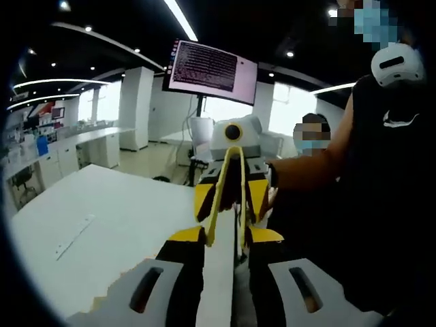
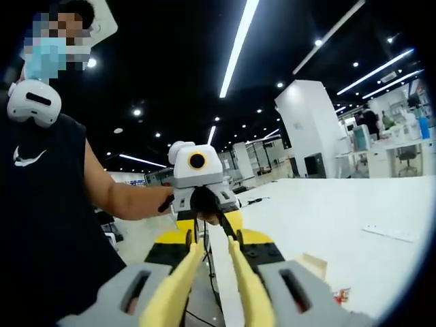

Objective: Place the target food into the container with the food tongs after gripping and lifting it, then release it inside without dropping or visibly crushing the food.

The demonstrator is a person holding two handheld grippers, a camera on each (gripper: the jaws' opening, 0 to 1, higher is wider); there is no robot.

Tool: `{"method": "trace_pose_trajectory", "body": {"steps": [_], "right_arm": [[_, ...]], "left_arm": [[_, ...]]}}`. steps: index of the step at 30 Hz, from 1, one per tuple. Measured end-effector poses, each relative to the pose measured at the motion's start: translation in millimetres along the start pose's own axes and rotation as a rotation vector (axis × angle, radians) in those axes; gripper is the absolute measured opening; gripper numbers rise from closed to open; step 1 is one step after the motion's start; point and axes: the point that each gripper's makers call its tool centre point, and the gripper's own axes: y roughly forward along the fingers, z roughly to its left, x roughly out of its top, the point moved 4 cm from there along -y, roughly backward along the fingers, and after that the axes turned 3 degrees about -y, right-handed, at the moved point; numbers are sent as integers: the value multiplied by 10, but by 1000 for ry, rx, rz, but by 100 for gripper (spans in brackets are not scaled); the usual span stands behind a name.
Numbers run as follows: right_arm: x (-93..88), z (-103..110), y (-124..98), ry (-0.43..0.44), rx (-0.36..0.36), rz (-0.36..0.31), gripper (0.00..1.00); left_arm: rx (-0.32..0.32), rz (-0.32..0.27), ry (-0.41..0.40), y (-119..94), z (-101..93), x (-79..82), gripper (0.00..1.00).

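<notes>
Beside a white surface (image 2: 340, 218) at 3 o'clock in the right gripper view, the right tongs (image 2: 214, 248) grasp yellow food tongs (image 2: 178, 283), arms spread along their jaws, facing the released left tongs (image 1: 226, 235), a person (image 2: 41, 204) at 9 o'clock.

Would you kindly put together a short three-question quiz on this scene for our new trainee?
1. True or false: the right gripper holds the yellow tongs between its jaws.
2. In the left gripper view, what stands beyond the white table? A) a monitor B) a wall clock C) a ladder
3. Fill in: the left gripper has its jaws ____.

Key: 1 true; 2 A; 3 open.
</notes>
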Motion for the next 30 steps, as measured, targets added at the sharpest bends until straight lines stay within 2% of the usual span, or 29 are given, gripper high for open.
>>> {"method": "trace_pose_trajectory", "body": {"steps": [3,8,22,30], "right_arm": [[-58,26,26,-8,13,41,25],[-38,42,32,-20,19,25,25],[-37,0,114,-9,28,39,25],[-25,-35,109,-48,22,41,24]], "left_arm": [[3,19,25,-21,-17,-25,18],[-1,6,36,-47,-28,-19,17],[31,18,44,-126,5,-22,17],[43,25,68,-115,47,-5,18]]}}
